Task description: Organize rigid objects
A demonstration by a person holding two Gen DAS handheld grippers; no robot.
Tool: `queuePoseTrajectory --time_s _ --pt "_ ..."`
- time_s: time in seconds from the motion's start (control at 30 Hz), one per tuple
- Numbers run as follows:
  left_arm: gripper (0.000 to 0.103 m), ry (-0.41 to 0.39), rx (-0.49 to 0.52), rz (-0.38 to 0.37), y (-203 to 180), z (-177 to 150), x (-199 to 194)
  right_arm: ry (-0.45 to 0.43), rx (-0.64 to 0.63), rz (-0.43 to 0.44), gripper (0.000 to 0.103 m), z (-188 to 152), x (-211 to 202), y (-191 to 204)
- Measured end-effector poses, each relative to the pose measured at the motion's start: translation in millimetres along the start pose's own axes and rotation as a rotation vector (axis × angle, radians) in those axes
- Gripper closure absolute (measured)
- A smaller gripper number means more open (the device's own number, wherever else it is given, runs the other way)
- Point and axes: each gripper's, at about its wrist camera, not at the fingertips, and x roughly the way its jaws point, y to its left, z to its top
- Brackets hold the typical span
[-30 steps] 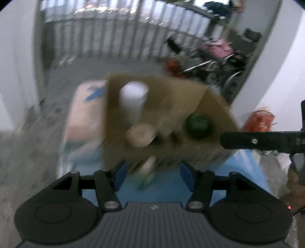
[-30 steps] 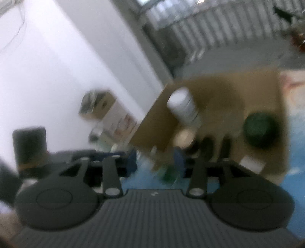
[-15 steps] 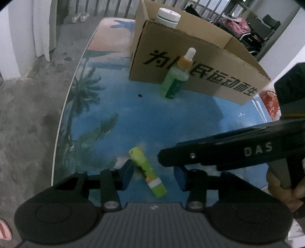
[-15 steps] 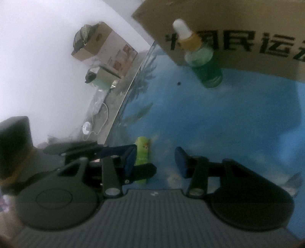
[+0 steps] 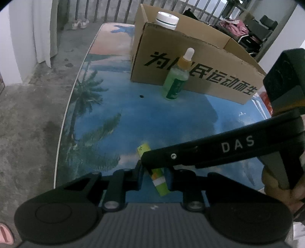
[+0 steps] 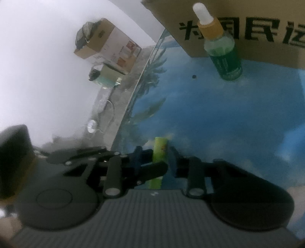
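A lime-green tube lies on the blue palm-print table, near its front. My left gripper straddles it, its jaws closing with both pads against the tube's sides. One finger of the right gripper reaches in from the right and crosses over the tube. In the right wrist view the tube sits between the closing jaws of my right gripper, and a left finger lies across it. A green dropper bottle stands upright against the cardboard box.
A white-lidded jar stands inside the box. The table's left edge drops to bare concrete floor. A hand holds the right gripper at the right. Small boxes and a cable lie on the floor by the wall.
Both grippers came down from above the open box to the table front. Their jaws narrowed around the green tube, which has shifted slightly between them.
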Motion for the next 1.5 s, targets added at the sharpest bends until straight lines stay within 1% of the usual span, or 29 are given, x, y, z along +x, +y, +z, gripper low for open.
queuePoseTrajectory --time_s 0.2,0.27,0.3,0.33,0.37,0.4,0.5,0.57,0.63,0.7,0.73,0.77,0.87,0.97,1.0,1.03,1.1,1.13,1.2,1.27,1.3,1.4,1.47,1.5 --pt "0.081 -0.03 0.012 -0.01 -5 2 -6 -0.045 -0.003 0.012 0.08 -4 -13 1" --pt "0.087 -0.039 0.014 -0.027 -8 5 -8 -0.063 0.002 0.019 0.081 -4 -20 0" --pt "0.087 -0.041 0.014 -0.038 -11 7 -9 -0.077 0.005 0.024 0.082 -4 -25 -1" --pt "0.091 -0.045 0.021 -0.056 -15 9 -10 -0.087 0.009 0.033 0.084 -3 -29 -2" --pt "0.092 -0.049 0.031 -0.078 -19 11 -10 -0.093 0.013 0.046 0.084 -2 -34 -3" --pt "0.092 -0.054 0.048 -0.086 -26 13 -11 -0.101 0.007 0.034 0.084 -2 -36 -2" --pt "0.092 -0.056 0.074 -0.079 -36 14 -7 -0.117 0.009 0.017 0.085 -1 -41 -6" --pt "0.086 -0.052 0.066 -0.063 -34 13 -5 -0.124 0.033 0.027 0.084 -1 -45 -14" --pt "0.08 -0.058 0.055 -0.049 -28 11 -9 -0.146 0.045 0.016 0.083 -2 -52 -21" --pt "0.07 -0.064 0.053 -0.042 -21 9 -16 -0.169 0.058 0.016 0.083 -4 -60 -26" --pt "0.062 -0.065 0.053 -0.036 -19 8 -20 -0.178 0.061 0.015 0.083 -5 -64 -27" --pt "0.056 -0.064 0.058 -0.026 -16 6 -23 -0.183 0.063 0.01 0.082 -5 -67 -28" --pt "0.055 -0.037 0.076 0.0 -13 0 -20 -0.172 0.055 -0.013 0.078 -7 -67 -26" --pt "0.056 0.009 0.058 0.009 -9 -5 -7 -0.137 0.038 -0.035 0.074 -10 -52 -17" --pt "0.056 0.017 0.053 0.009 -9 -6 -3 -0.124 0.029 -0.044 0.074 -10 -46 -14" --pt "0.055 0.003 0.06 0.012 -11 -8 -4 -0.109 0.02 -0.054 0.073 -10 -39 -11" --pt "0.056 -0.002 0.071 0.022 -12 -9 -3 -0.086 -0.002 -0.071 0.073 -12 -28 -2" --pt "0.058 -0.006 0.072 0.025 -12 -10 -3 -0.077 -0.02 -0.084 0.073 -13 -23 2" --pt "0.067 -0.015 0.083 0.049 -13 -12 -3 -0.064 -0.055 -0.116 0.073 -13 -15 12" --pt "0.085 -0.024 0.092 0.077 -13 -14 -3 -0.054 -0.084 -0.154 0.073 -14 -8 19" --pt "0.086 -0.028 0.094 0.087 -12 -14 -3 -0.046 -0.101 -0.17 0.073 -15 -5 23" --pt "0.087 -0.038 0.08 0.072 -8 -15 -4 -0.047 -0.147 -0.207 0.073 -17 -2 32" --pt "0.087 -0.045 0.082 0.07 -9 -15 -3 -0.047 -0.159 -0.215 0.073 -17 -1 34" --pt "0.087 -0.047 0.08 0.056 -9 -16 -3 -0.048 -0.161 -0.214 0.075 -17 -1 34"
